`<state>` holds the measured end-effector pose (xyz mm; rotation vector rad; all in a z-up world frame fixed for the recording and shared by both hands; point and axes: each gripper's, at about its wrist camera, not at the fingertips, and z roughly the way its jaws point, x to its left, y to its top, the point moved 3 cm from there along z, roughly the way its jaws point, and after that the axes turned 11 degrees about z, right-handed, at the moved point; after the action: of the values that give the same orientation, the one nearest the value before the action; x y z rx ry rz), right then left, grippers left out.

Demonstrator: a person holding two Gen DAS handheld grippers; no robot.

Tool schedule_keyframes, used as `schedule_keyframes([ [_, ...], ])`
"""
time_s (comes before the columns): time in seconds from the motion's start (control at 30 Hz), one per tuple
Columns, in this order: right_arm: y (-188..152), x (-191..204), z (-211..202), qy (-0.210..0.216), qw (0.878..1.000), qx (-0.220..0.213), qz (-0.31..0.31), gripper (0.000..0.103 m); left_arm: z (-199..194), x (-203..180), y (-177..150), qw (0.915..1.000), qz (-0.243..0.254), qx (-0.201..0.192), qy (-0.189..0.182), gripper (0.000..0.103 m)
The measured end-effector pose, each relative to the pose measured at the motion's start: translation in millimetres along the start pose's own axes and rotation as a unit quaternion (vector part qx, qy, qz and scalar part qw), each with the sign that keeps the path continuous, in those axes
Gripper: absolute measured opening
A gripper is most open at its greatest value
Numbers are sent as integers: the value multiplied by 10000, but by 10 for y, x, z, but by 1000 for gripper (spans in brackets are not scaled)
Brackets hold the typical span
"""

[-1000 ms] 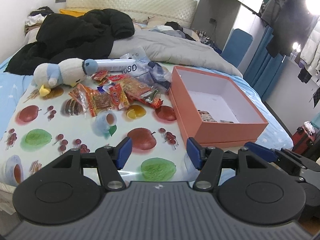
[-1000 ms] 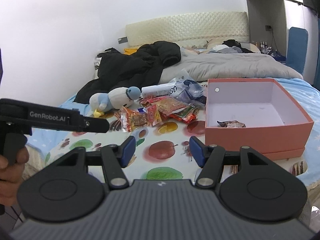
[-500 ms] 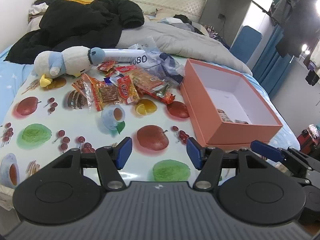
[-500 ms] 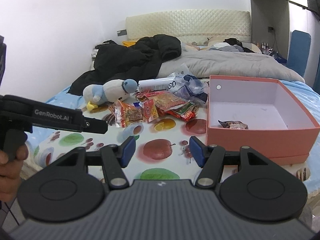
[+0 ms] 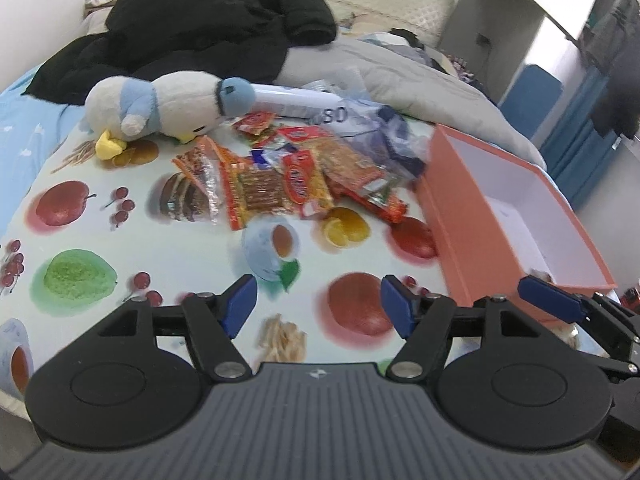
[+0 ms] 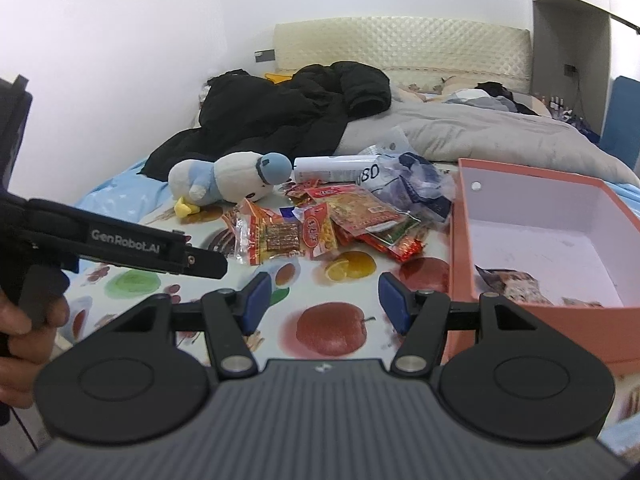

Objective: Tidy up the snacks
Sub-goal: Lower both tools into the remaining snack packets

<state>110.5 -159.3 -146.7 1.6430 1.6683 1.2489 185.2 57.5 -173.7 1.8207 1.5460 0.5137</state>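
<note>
While both tools hang above the fruit-printed cloth, the left gripper (image 5: 314,306) and right gripper (image 6: 324,304) stand wide apart at the tips and hold nothing. Beyond them, at twelve o'clock, lies the heap of red and orange foil snack packets (image 5: 288,180), nearer the left gripper, I judge. At two o'clock sits the salmon-pink cardboard box (image 6: 460,240), white inside, with a few wrapped snacks (image 6: 516,286) in its near corner.

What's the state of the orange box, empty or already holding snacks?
Nearly empty. The orange box is open-topped; the right wrist view shows a couple of snack packets at its near wall, the rest bare floor. The snack pile lies outside it.
</note>
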Motion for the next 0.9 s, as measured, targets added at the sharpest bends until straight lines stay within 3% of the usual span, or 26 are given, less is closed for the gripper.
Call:
schedule_keyframes([
  [0.27, -33, 17, 648, -65, 9997, 108, -218, 61, 594, 463, 17, 9990, -444, -56, 5, 73],
  [0.6, 38, -144, 1491, -397, 9971, 325, -566, 54, 1354, 706, 48, 9988, -477, 128, -21, 72],
  [0.9, 60, -127, 2073, -826, 9852, 207, -1485, 54, 1707, 1071, 103, 9976, -676, 60, 108, 71],
])
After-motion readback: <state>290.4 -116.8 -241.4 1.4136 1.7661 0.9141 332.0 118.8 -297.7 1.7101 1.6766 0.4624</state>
